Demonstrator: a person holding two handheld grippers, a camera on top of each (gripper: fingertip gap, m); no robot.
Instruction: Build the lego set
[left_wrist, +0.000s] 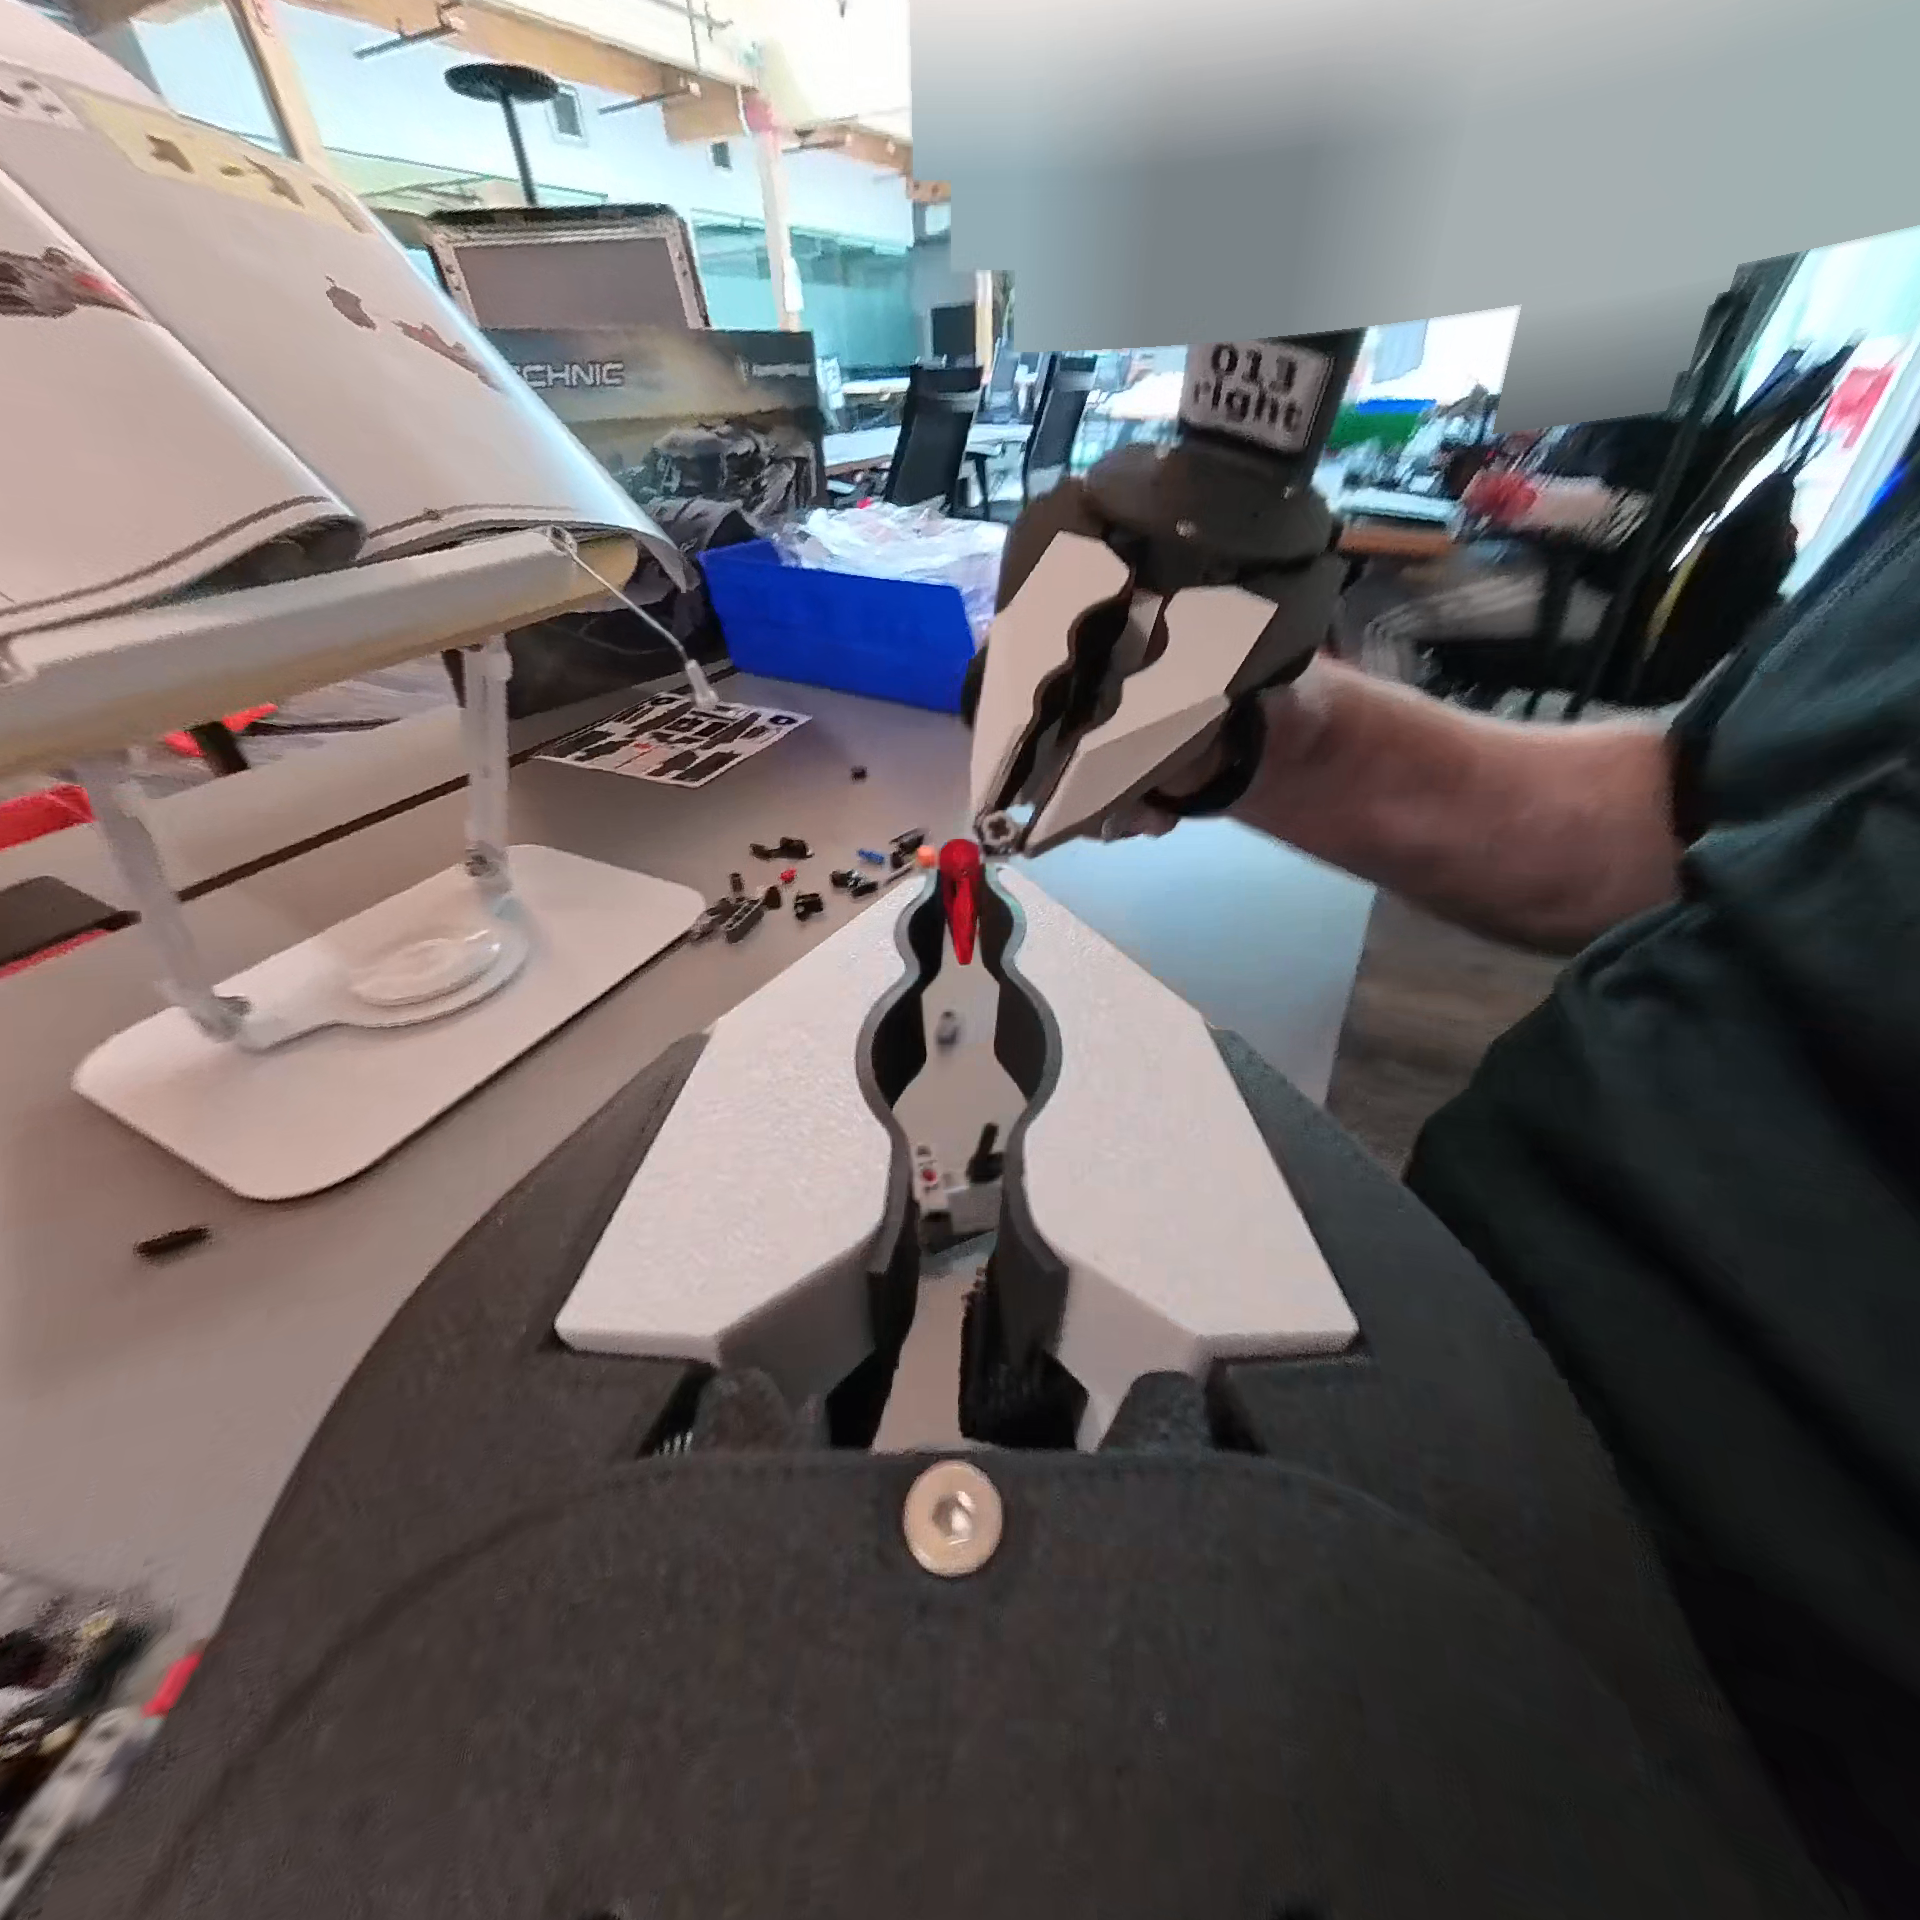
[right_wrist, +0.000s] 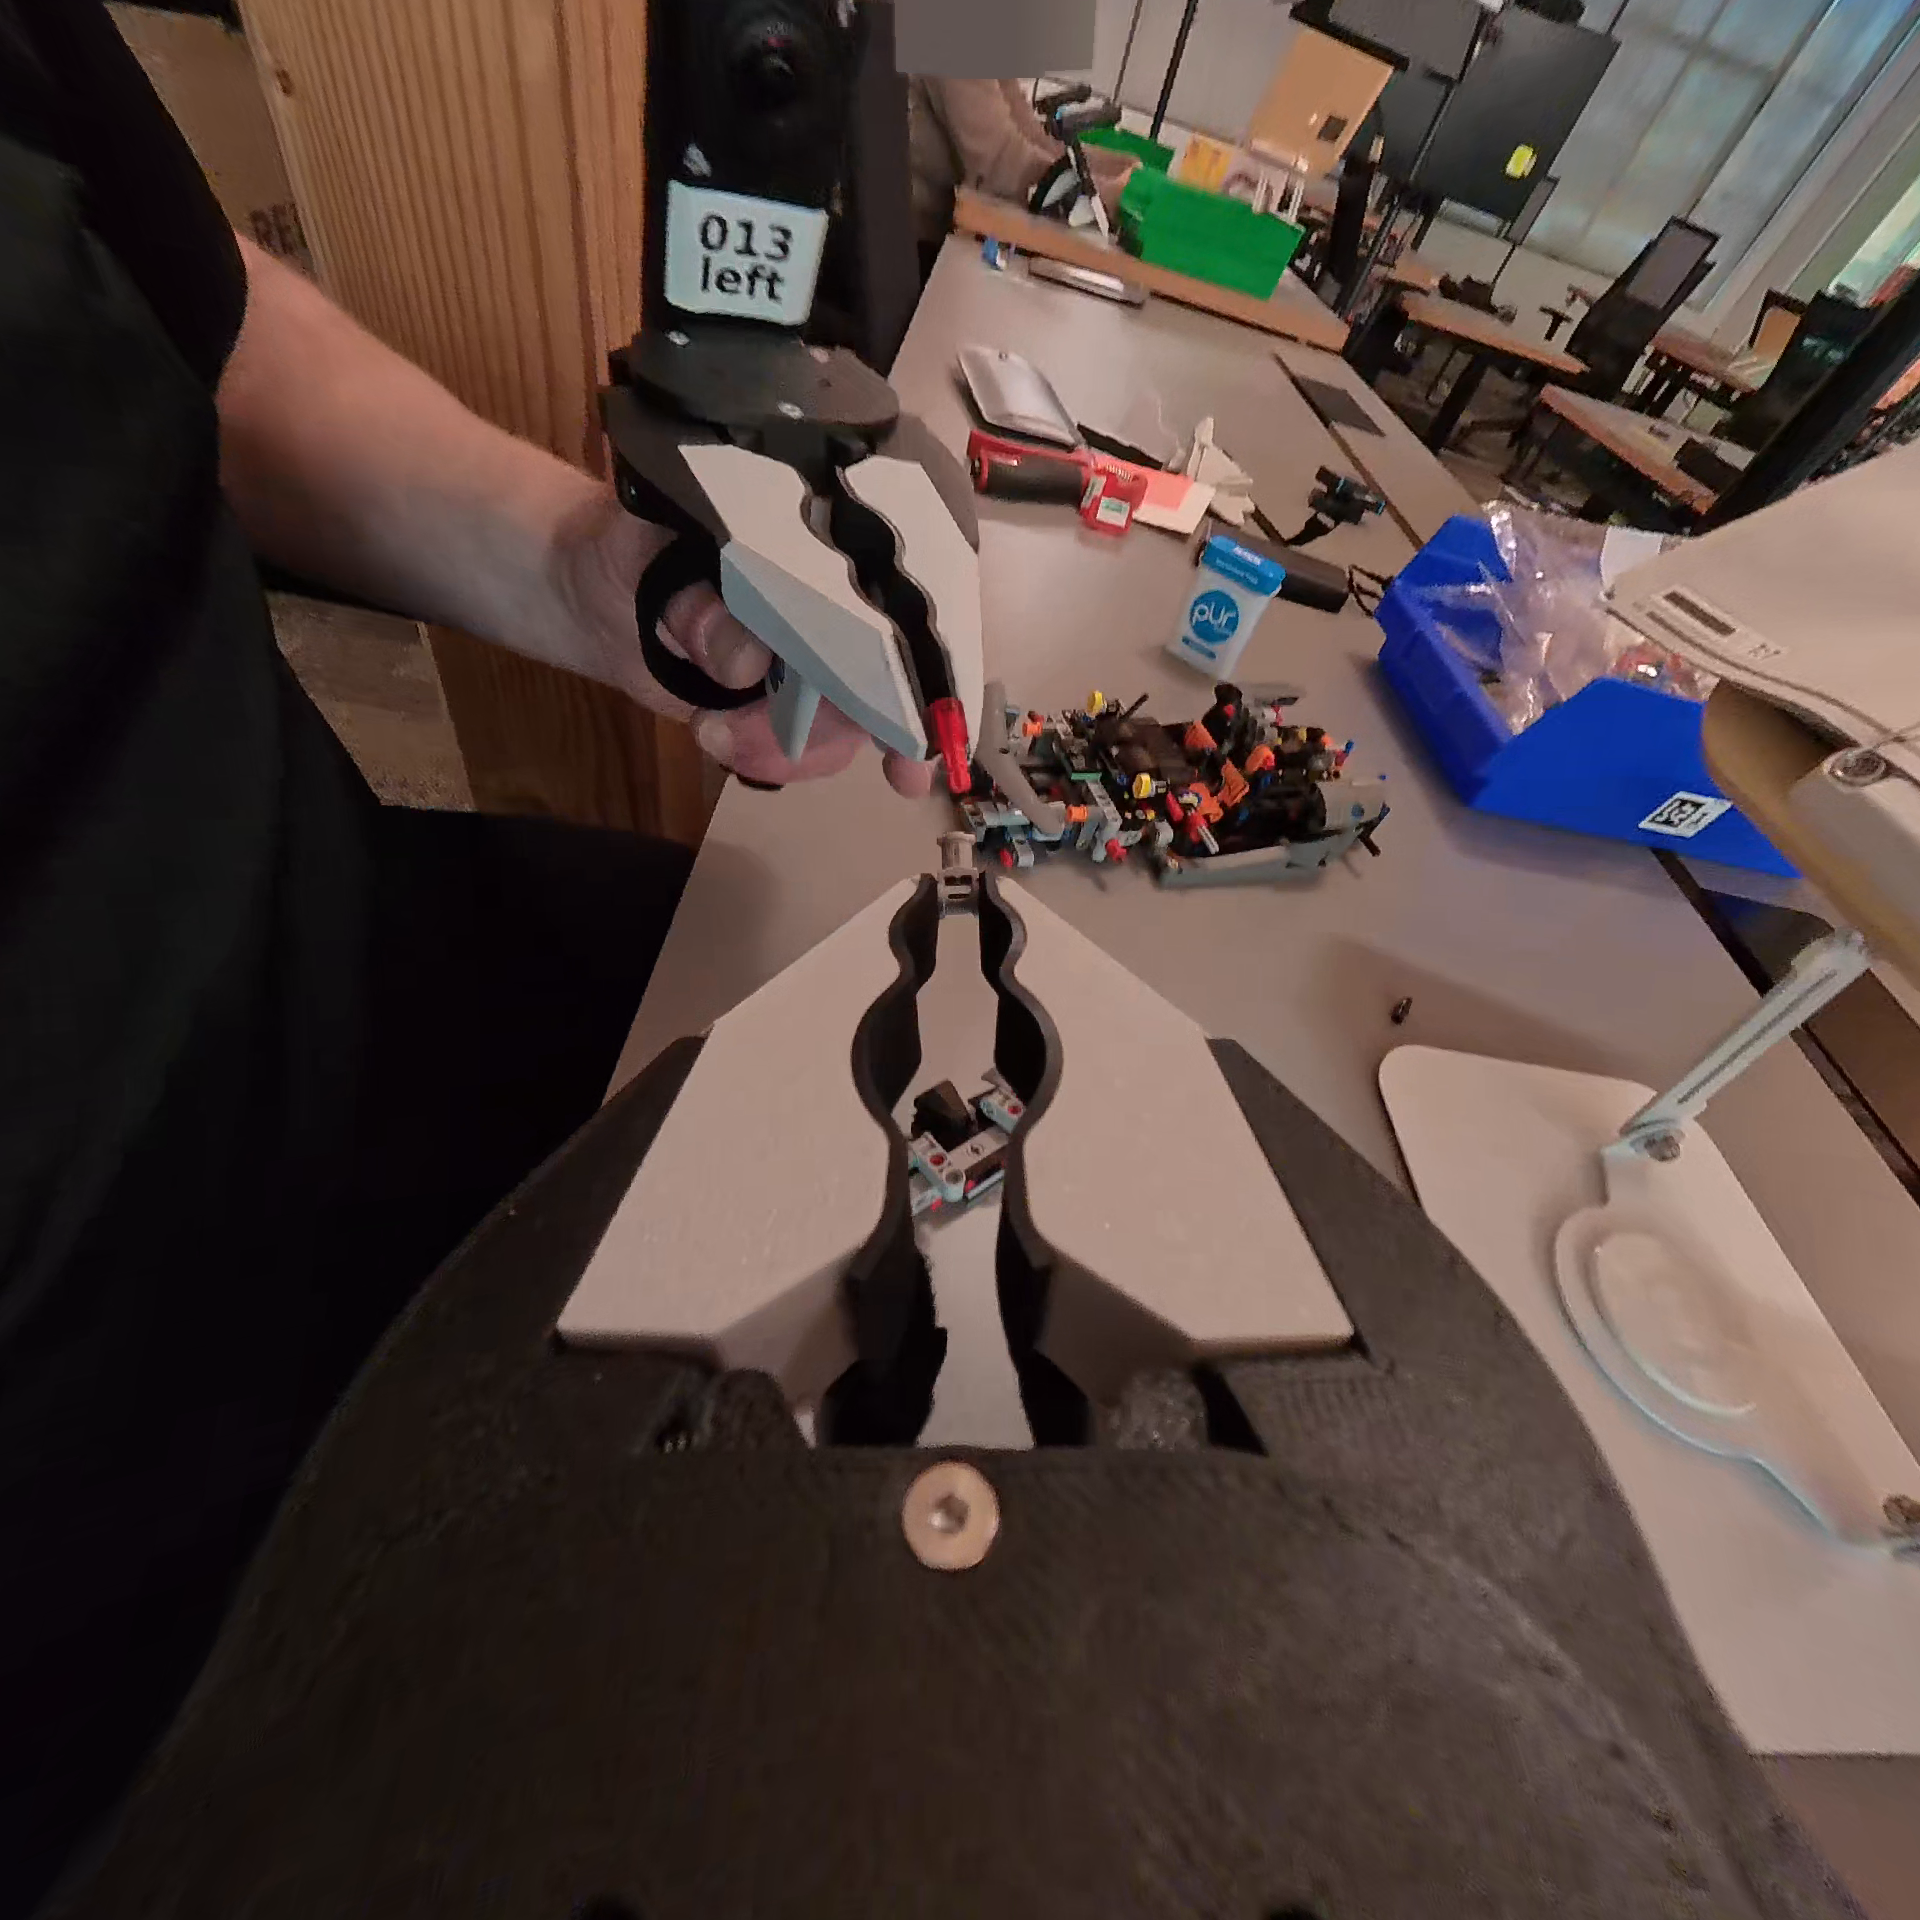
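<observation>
My left gripper (left_wrist: 960, 883) is shut on a small red lego piece (left_wrist: 960, 899), held above the table; the piece also shows in the right wrist view (right_wrist: 948, 743). My right gripper (right_wrist: 958, 885) is shut on a small grey lego pin (right_wrist: 954, 871), which also shows in the left wrist view (left_wrist: 997, 828). The two gripper tips are close together, the pin just right of the red piece's top. A partly built lego model (right_wrist: 1174, 790) of grey, black and orange parts lies on the grey table behind them. A small grey sub-assembly (right_wrist: 961, 1148) lies on the table under my right gripper.
Loose small lego parts (left_wrist: 800, 883) are scattered on the table (left_wrist: 582, 800). An open instruction booklet (left_wrist: 239, 343) rests on a white stand (left_wrist: 416, 997) at left. A blue bin (left_wrist: 842, 623) with plastic bags and a sticker sheet (left_wrist: 675, 738) lie behind. A small white container (right_wrist: 1221, 613) stands near the model. Less than 4 cm separates the two grippers' tips.
</observation>
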